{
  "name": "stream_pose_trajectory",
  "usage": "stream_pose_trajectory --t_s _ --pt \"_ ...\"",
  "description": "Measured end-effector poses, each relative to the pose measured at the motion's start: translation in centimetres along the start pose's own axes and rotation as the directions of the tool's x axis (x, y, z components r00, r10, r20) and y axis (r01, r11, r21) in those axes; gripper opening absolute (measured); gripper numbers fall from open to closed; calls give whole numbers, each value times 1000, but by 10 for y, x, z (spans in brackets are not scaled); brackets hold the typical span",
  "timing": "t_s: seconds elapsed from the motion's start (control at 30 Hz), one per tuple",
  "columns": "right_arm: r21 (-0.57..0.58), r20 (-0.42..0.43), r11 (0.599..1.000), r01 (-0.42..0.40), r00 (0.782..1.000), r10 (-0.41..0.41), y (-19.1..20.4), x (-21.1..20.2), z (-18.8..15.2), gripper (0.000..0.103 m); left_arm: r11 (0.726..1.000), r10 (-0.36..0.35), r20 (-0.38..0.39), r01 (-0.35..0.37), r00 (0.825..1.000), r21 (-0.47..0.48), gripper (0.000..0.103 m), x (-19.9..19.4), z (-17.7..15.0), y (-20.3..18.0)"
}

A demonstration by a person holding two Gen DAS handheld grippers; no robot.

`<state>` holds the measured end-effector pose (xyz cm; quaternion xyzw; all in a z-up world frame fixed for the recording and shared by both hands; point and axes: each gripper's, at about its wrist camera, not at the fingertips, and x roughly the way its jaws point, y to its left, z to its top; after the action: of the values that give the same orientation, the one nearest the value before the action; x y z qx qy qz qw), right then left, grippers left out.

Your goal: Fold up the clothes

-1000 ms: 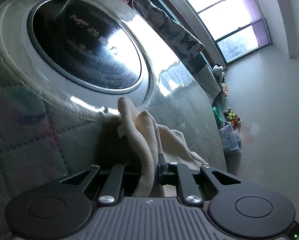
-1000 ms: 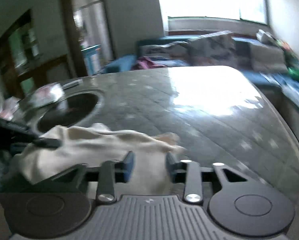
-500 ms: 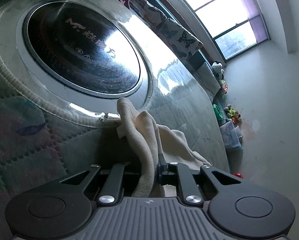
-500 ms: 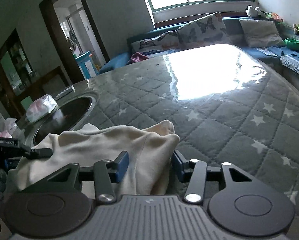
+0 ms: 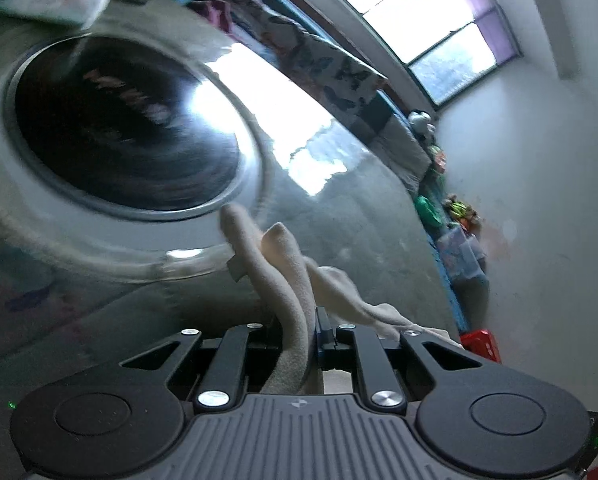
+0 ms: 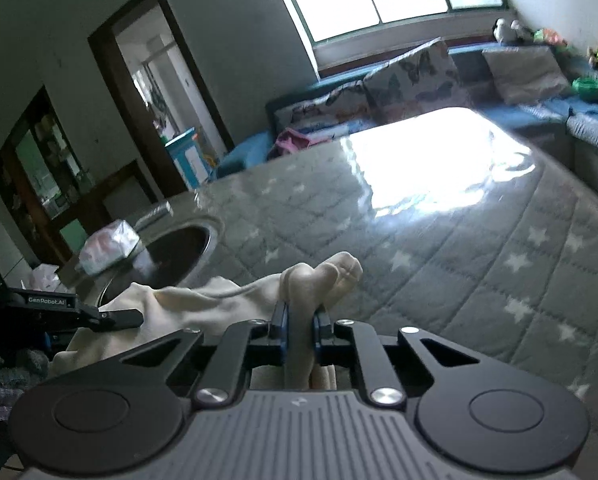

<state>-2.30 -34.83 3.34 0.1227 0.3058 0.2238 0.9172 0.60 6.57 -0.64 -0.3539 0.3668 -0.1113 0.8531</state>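
A cream cloth garment [image 6: 203,300] hangs bunched between both grippers above a grey quilted table cover [image 6: 479,264] with white stars. My right gripper [image 6: 299,320] is shut on one bunched end of the garment, which sticks up past the pads. My left gripper [image 5: 299,328] is shut on the other end of the garment [image 5: 283,264], which rises in two folds ahead of the pads. In the right wrist view the left gripper [image 6: 115,318] shows at the left edge, pinching the cloth.
A round black induction hob [image 5: 123,132] with a metal rim is set in the table, left of the garment. A tissue pack [image 6: 107,244] lies behind it. A sofa with butterfly cushions [image 6: 411,76] stands beyond the table's far edge.
My right gripper has shut on the garment's end, where it was open around it before. Both grippers have lifted the cloth a little. The left wrist view is blurred by motion.
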Motion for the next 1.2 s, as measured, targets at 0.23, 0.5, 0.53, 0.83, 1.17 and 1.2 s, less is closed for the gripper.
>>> stream_pose_trajectory --t_s 0.23,0.5,0.53,0.83,1.17,1.2 --pt "-26 66 992 121 991 -119 -22 -29 18 9 993 -55 -51 60 997 99 14 37 6 -53" --pt "-28 129 964 266 957 -260 -59 -49 43 9 975 -98 -117 119 988 189 14 99 7 -119" --pt "-25 134 960 278 953 -272 -63 -50 46 9 972 -105 -121 128 987 199 14 105 8 -126" --pt "-2 116 918 396 912 -393 -101 -43 48 10 954 -62 -176 110 983 277 14 157 -10 -155" --pt "43 52 868 495 866 -497 -132 -27 37 15 941 37 -146 15 989 337 26 159 -12 -150" --pt "35 67 866 499 863 -501 -131 -28 39 15 941 48 -134 0 990 337 30 159 -9 -151"
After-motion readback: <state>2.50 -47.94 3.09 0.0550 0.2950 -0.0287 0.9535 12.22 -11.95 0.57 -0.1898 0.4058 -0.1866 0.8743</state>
